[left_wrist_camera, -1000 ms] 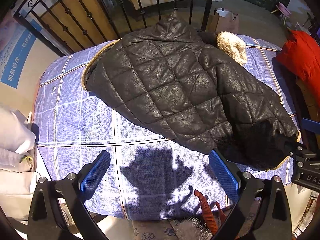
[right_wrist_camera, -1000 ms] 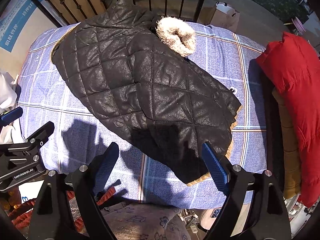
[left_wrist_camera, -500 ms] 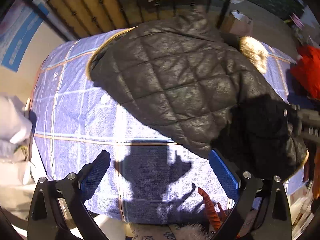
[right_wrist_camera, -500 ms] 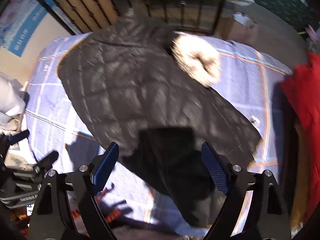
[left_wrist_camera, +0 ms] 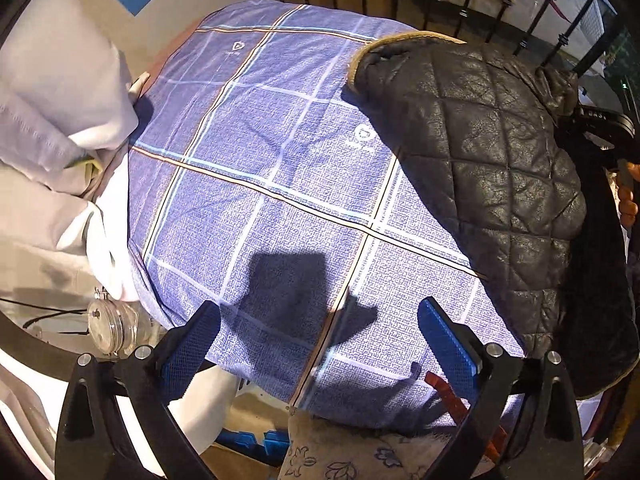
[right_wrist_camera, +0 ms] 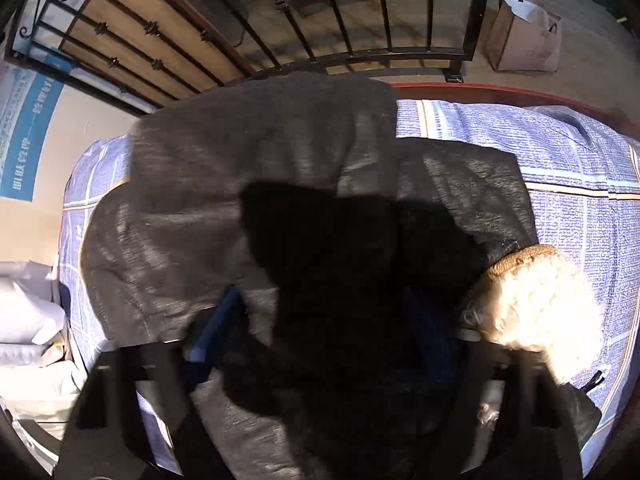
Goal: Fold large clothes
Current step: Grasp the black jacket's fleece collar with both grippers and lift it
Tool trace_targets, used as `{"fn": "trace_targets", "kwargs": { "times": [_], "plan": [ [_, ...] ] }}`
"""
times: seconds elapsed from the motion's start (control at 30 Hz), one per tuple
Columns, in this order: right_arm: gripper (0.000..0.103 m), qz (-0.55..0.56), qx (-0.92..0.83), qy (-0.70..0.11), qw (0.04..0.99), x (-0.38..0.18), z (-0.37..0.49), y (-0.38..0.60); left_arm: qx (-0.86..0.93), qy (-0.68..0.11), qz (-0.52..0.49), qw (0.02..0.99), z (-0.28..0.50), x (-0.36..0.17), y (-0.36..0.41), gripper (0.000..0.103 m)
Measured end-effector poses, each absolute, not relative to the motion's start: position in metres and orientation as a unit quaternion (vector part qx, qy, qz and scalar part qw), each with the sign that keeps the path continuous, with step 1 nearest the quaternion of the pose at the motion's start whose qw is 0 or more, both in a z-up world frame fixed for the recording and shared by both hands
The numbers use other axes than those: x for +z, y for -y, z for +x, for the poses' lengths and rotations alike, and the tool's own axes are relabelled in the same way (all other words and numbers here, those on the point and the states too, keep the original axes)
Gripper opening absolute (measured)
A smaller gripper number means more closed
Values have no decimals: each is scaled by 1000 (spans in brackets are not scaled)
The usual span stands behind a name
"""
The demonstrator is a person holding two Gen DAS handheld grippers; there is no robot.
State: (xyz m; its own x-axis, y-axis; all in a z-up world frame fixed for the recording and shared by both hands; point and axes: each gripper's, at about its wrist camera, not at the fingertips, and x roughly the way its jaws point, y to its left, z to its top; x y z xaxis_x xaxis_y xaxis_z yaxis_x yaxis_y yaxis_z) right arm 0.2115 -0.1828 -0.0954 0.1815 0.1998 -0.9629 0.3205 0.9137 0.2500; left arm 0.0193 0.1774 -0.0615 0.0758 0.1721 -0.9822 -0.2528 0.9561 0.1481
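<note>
The bed [left_wrist_camera: 280, 184] fills most of what I see, covered in a blue checked sheet with orange and white lines. The black quilted jacket [left_wrist_camera: 492, 168] lies on its right half, reaching from the far railing down to the near right edge, with a tan trim showing along its far left corner. From my right tongs the same jacket [right_wrist_camera: 256, 184] is blurred and very close, spread across the middle of the bed, with its cream fleece cuff [right_wrist_camera: 536, 304] lying to the right on the sheet.

A black iron railing [right_wrist_camera: 360, 20] stands beyond the far edge of the bed, and a brown paper bag [right_wrist_camera: 524, 36] sits on the floor behind it at the far right. White bedding [left_wrist_camera: 52, 120] is piled to the left of the bed.

My left tongs [left_wrist_camera: 316, 344] hang released above the bare sheet near the front edge, blue pads spread wide with nothing between them. My right tongs [right_wrist_camera: 320, 340] sit low against the jacket, lost in dark shadow and fabric; I cannot tell whether they grip it.
</note>
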Motion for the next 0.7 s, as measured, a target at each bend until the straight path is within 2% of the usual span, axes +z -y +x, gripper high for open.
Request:
{"fn": "trace_targets", "kwargs": {
  "times": [0.03,0.1,0.2,0.3,0.43,0.47,0.5,0.57,0.63,0.7],
  "plan": [
    [37,181,-31,-633,752,-86,210,174,147,-662,-34,735,18,-61,-180,97],
    [25,162,-5,-610,776,-57,197,158,148,-658,-36,737,19,-57,-181,97],
    [21,184,42,-572,798,-13,167,141,145,-638,-32,755,29,-43,-180,97],
    [19,142,136,-536,821,49,107,91,139,-605,-35,783,41,-19,-181,97],
    [19,64,248,-549,795,73,31,12,135,-554,-60,819,51,25,-187,97],
    [21,27,274,-556,784,72,15,-8,133,-542,-69,827,51,36,-190,97],
    [27,-33,316,-574,755,61,-6,-36,130,-531,-77,834,52,46,-192,97],
    [42,-70,341,-599,721,41,-22,-59,117,-517,-82,844,54,59,-191,97],
    [73,-50,324,-625,709,21,-22,-65,112,-518,-71,845,55,60,-186,97],
    [74,-37,301,-628,717,17,-12,-59,110,-528,-64,840,50,53,-179,97]
  ]
}}
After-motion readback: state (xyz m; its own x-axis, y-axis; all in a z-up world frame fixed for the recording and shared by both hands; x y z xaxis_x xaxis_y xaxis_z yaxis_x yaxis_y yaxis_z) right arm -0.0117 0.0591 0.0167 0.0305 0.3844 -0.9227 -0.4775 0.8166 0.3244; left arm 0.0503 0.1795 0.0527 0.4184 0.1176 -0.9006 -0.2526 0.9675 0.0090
